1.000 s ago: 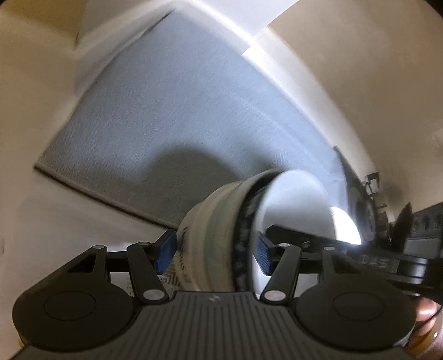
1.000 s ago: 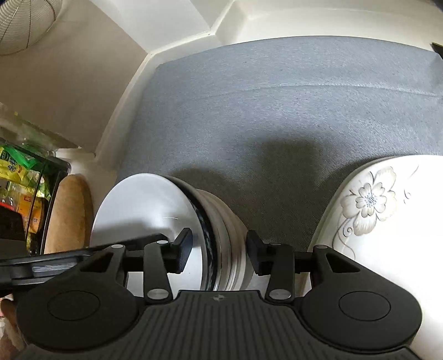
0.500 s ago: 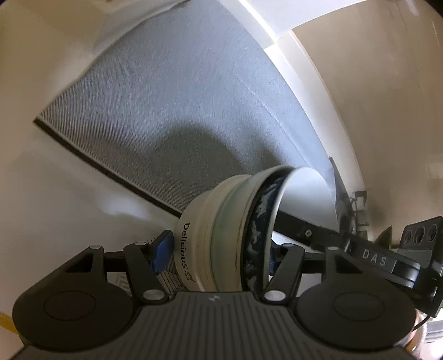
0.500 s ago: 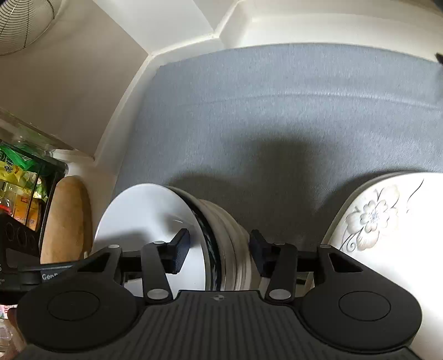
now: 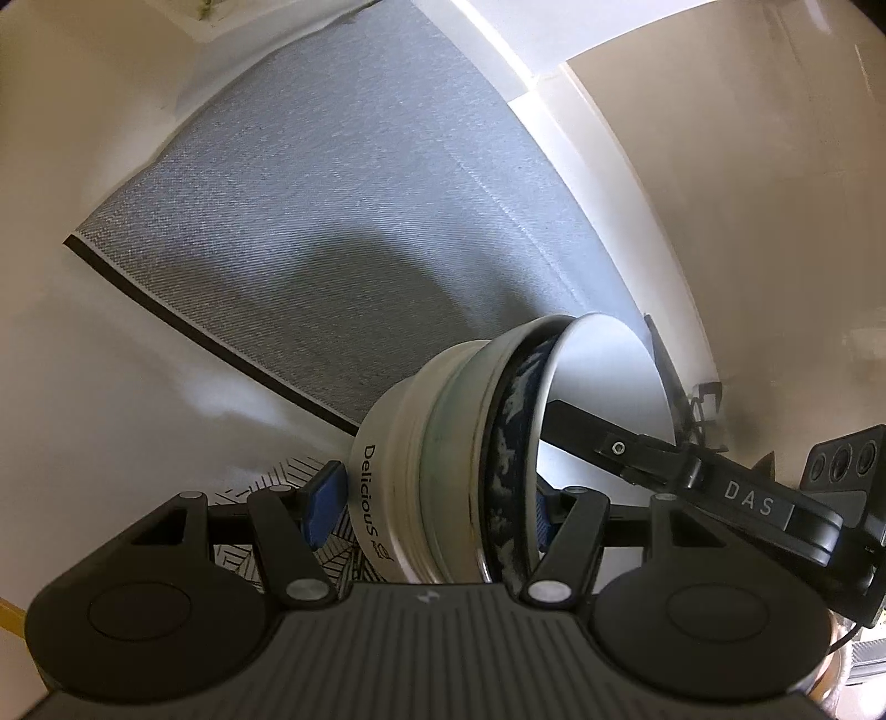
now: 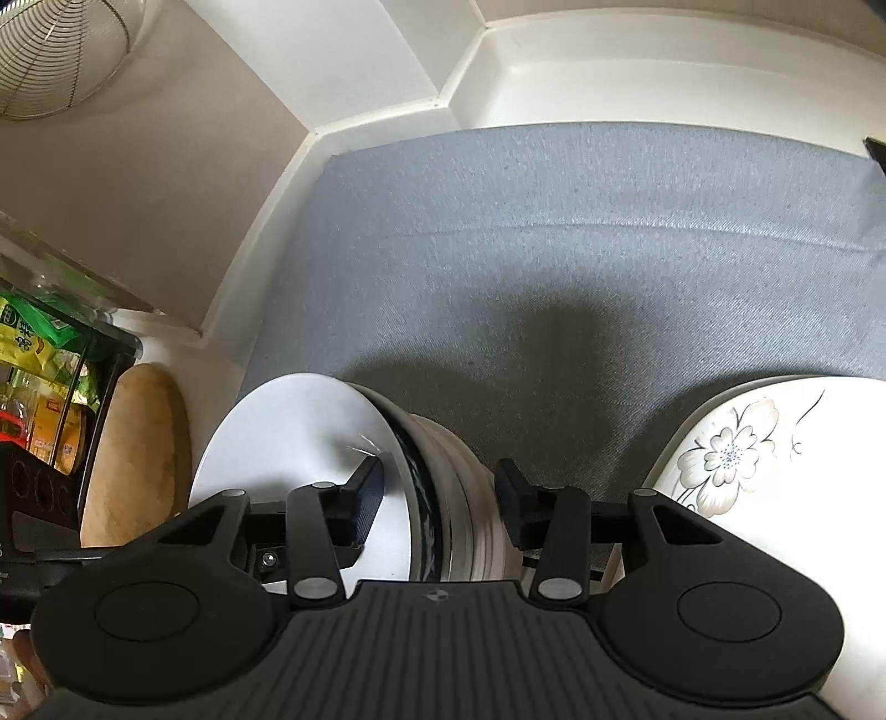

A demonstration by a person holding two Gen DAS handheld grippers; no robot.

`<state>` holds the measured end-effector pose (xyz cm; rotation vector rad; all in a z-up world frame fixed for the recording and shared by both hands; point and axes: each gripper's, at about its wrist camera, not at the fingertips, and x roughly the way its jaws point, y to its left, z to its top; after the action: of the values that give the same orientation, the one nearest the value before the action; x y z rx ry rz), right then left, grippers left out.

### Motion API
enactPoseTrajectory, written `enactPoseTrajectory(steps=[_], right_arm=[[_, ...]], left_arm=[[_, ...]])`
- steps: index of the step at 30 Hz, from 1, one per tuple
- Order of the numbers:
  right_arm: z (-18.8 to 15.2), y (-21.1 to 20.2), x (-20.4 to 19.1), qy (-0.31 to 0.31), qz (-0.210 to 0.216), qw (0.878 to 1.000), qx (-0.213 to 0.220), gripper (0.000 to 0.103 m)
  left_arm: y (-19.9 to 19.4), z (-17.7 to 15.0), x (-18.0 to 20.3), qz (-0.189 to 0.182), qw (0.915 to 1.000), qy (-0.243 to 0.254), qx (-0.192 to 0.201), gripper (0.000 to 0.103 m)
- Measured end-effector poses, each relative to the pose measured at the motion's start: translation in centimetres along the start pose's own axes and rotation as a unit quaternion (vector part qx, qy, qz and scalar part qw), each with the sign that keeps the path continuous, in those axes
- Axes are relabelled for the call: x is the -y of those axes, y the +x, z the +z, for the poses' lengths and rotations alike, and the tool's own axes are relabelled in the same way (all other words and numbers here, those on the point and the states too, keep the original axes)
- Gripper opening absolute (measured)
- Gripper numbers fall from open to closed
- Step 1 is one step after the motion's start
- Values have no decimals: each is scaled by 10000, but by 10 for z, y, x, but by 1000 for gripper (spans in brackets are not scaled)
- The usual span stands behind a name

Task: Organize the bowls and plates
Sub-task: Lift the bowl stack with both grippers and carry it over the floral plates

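Observation:
A stack of nested bowls [image 5: 454, 459], cream outside with a dark blue patterned rim and the word "Delicious", is held tilted on its side above a grey mat [image 5: 343, 221]. My left gripper [image 5: 437, 498] is closed across the stack, blue pads on both sides. My right gripper [image 6: 437, 493] also grips the bowl stack [image 6: 432, 487], one finger inside the white inner bowl, one on the outer wall. The right gripper's arm [image 5: 720, 487] shows in the left wrist view, reaching into the bowl. A white plate with flower print [image 6: 775, 476] lies at the right.
The grey mat [image 6: 554, 249] lies on a white counter bounded by white walls. A wooden board [image 6: 138, 454] and a black rack with packets [image 6: 44, 399] stand at the left. A wire mesh item [image 6: 50, 50] hangs top left. A leaf-patterned dish [image 5: 288, 482] lies below the left gripper.
The bowl stack and both grippers have shifted slightly over the mat; the left view has rotated, showing more of the mat's dark edge. Both grips are unchanged.

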<state>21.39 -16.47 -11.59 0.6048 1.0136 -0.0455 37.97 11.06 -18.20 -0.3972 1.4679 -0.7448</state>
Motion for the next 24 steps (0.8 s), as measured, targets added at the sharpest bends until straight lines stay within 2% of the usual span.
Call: enactPoseTrajectory(steps=[12,24], right_arm=[[-3,-30,0,-81,-59,9995,307,47],[-11,-73,42,139,-198,9978,614,47]], left_arm=[[-8,-6,7,-104,9995,281,81,69],[16,-8,37,-212,9976,658,-85,69]])
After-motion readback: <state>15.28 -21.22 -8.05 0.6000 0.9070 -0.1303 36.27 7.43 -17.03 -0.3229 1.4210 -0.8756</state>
